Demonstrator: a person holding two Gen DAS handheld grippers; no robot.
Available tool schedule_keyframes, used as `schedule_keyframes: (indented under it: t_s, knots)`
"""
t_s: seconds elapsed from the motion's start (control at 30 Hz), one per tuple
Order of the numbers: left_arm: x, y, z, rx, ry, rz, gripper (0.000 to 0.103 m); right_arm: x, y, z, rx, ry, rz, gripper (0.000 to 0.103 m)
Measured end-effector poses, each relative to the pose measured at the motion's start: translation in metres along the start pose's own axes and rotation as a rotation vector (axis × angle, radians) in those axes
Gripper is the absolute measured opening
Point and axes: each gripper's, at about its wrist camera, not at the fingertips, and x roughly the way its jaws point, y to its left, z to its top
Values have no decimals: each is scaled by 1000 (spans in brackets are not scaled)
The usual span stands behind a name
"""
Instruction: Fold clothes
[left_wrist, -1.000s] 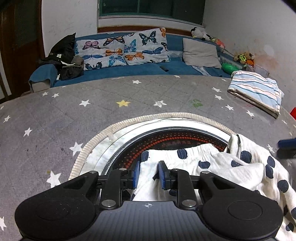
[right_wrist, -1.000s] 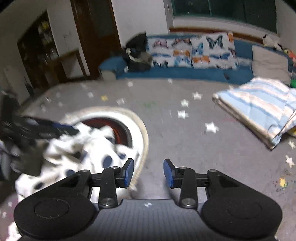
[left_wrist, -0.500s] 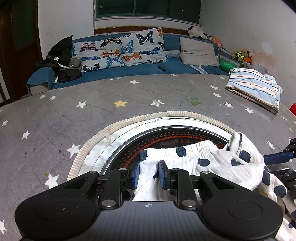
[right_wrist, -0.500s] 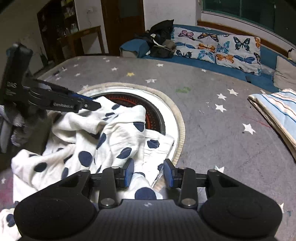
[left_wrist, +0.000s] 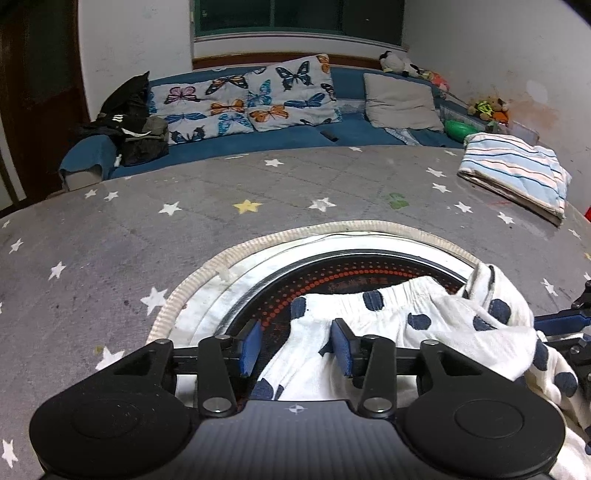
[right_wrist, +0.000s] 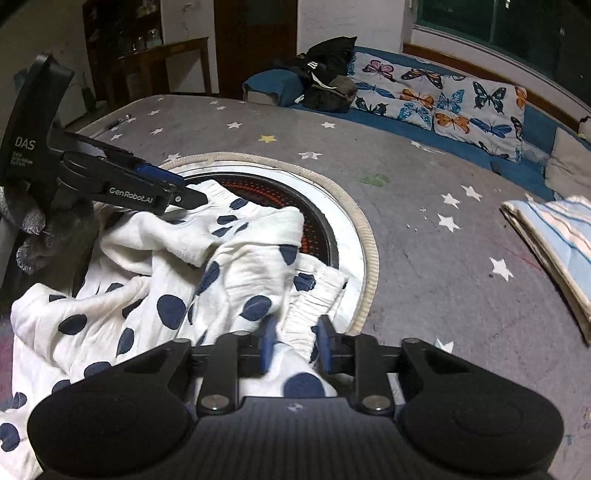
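Note:
A white garment with navy dots (right_wrist: 155, 280) lies crumpled on the grey star-patterned table, partly over a round red-and-black disc (right_wrist: 280, 192). It also shows in the left wrist view (left_wrist: 424, 328). My left gripper (left_wrist: 295, 343) is open, with an edge of the garment lying loose between its fingers. It also shows in the right wrist view (right_wrist: 173, 192). My right gripper (right_wrist: 293, 341) has closed on the garment's ribbed waistband edge. Its blue fingers (left_wrist: 557, 321) show at the right edge of the left wrist view.
A folded blue-striped cloth (left_wrist: 517, 173) lies at the table's far right, also in the right wrist view (right_wrist: 554, 236). A blue sofa with butterfly pillows (left_wrist: 251, 99) and a dark clothes pile (left_wrist: 129, 122) stands behind the table. A white ring (left_wrist: 221, 269) surrounds the disc.
My left gripper has opened and let go of the garment. My right gripper has swung left onto the garment and closed on its waistband edge.

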Motion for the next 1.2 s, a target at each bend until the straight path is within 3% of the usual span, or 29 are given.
schedule_keyframes:
  t_s: [0.07, 0.23, 0.6, 0.73, 0.93, 1.1, 1.2]
  knots:
    - [-1, -2, 0, 18, 0, -33, 21, -1, 3, 1, -24, 0, -11, 18]
    - [-4, -4, 1, 32, -16, -52, 8, -9, 3, 6, -100, -13, -71, 18]
    - [-3, 13, 35, -4, -121, 7, 5, -7, -28, 29, -355, -39, -362, 18]
    - [1, 24, 50, -23, -161, 33, 5, 4, -46, 38, -393, -50, -429, 18]
    - [13, 47, 66, -77, -204, 93, 5, 32, -76, 48, -391, -54, -478, 18]
    - [28, 72, 71, -183, -214, 127, 5, 60, -105, 51, -304, -22, -488, 23]
    - [40, 77, 71, -167, -179, 161, 6, 64, -123, 50, -229, -23, -475, 23]
